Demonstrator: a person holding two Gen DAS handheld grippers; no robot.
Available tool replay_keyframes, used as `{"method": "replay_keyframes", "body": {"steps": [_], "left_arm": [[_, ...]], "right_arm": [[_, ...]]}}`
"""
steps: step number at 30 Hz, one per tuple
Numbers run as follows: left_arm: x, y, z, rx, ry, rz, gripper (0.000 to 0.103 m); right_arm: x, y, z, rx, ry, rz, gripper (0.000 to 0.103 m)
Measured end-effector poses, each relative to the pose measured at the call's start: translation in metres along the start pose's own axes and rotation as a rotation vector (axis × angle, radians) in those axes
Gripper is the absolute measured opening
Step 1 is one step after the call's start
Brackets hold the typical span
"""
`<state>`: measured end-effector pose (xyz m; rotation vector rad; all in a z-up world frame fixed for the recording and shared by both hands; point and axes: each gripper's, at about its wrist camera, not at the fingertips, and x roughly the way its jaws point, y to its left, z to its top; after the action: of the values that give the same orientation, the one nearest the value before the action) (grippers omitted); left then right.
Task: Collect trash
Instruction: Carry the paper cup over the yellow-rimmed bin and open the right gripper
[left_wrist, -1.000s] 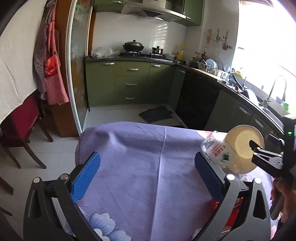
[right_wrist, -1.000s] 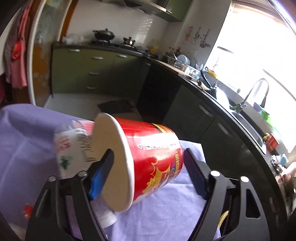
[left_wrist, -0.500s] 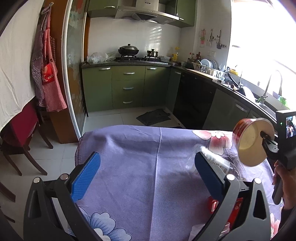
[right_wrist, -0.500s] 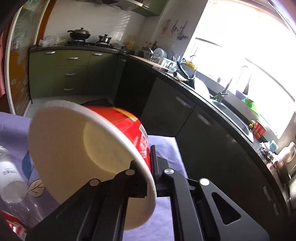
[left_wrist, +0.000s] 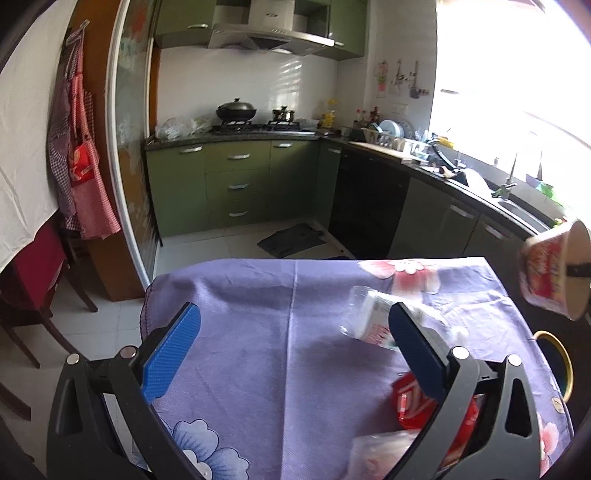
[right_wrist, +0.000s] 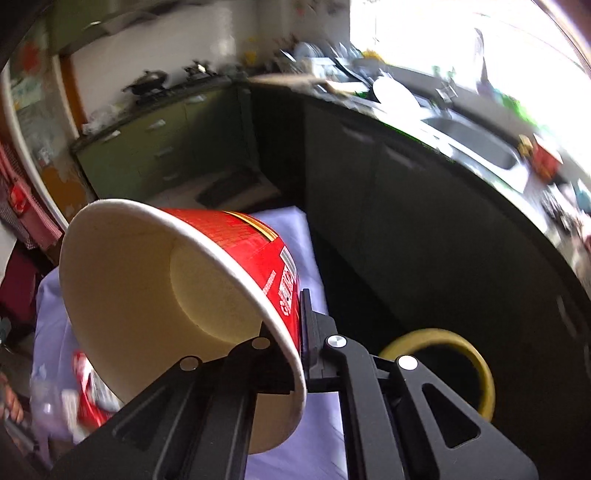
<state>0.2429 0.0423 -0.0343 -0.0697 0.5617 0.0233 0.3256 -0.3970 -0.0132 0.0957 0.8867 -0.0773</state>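
Lower left to lower right of the left wrist view: left gripper (left_wrist: 293, 349) spread wide, blue pads (left_wrist: 170, 350) well apart, nothing between them, hovering over the purple floral tablecloth (left_wrist: 258, 332). Right of centre on the cloth: a clear plastic bottle (left_wrist: 373, 319) on its side, partly behind the right-hand pad. Lower right: a red wrapper (left_wrist: 413, 404) and a pale plastic packet (left_wrist: 380, 452) on the cloth. Far right edge: red instant-noodle cup (left_wrist: 554, 273) in the air, blurred, above a yellow-rimmed bin (left_wrist: 559, 360) beside the table. Right wrist view, centre: right gripper (right_wrist: 291, 362) clenched on the cup's rim, cup (right_wrist: 177, 295) tipped with open mouth toward the lens. Lower right there: the bin's yellow rim (right_wrist: 476, 360), near the cup.
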Motion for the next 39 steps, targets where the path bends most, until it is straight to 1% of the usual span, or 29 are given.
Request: {"method": "replay_keyframes", "body": {"steps": [4,6,9,12,15,21,23,24,25,26,27,31,33,37,39], "left_arm": [[-0.029,-0.011,0.002,0.034,-0.04,-0.023,0.097],[-0.044,-0.019,0.0,0.058,-0.055,-0.031,0.097],[-0.062,-0.028,-0.005,0.081,-0.056,-0.051,0.097],[-0.077,-0.043,-0.013,0.107,-0.037,-0.085,0.097],[-0.09,-0.055,-0.022,0.132,-0.028,-0.09,0.097],[-0.098,-0.067,-0.034,0.154,0.019,-0.104,0.097],[-0.099,-0.07,-0.038,0.16,0.027,-0.099,0.097],[-0.099,-0.072,-0.039,0.163,0.029,-0.095,0.097],[-0.099,-0.076,-0.04,0.164,0.034,-0.095,0.097],[-0.099,-0.076,-0.039,0.165,0.038,-0.098,0.097],[-0.099,-0.078,-0.04,0.167,0.043,-0.103,0.097],[-0.098,-0.08,-0.04,0.18,0.055,-0.105,0.097],[-0.1,-0.081,-0.041,0.186,0.063,-0.104,0.097],[-0.103,-0.081,-0.045,0.193,0.083,-0.089,0.097],[-0.103,-0.077,-0.048,0.191,0.105,-0.079,0.097]], "right_arm": [[-0.024,-0.098,-0.026,0.105,0.124,-0.074,0.003],[-0.021,-0.136,-0.043,0.159,0.185,-0.097,0.003],[-0.01,-0.183,-0.069,0.211,0.27,-0.12,0.003],[0.012,-0.207,-0.09,0.229,0.341,-0.124,0.003],[0.04,-0.222,-0.109,0.25,0.406,-0.114,0.004],[0.074,-0.235,-0.123,0.258,0.462,-0.115,0.004],[0.082,-0.235,-0.129,0.261,0.484,-0.12,0.006],[0.084,-0.236,-0.13,0.265,0.491,-0.125,0.008],[0.085,-0.233,-0.128,0.265,0.492,-0.134,0.018],[0.085,-0.233,-0.126,0.26,0.488,-0.142,0.022],[0.081,-0.233,-0.125,0.255,0.476,-0.148,0.031],[0.05,-0.224,-0.12,0.248,0.422,-0.101,0.032],[0.026,-0.218,-0.123,0.243,0.382,-0.065,0.032],[-0.027,-0.199,-0.139,0.204,0.285,0.022,0.033],[-0.051,-0.186,-0.152,0.185,0.246,0.059,0.036]]}}
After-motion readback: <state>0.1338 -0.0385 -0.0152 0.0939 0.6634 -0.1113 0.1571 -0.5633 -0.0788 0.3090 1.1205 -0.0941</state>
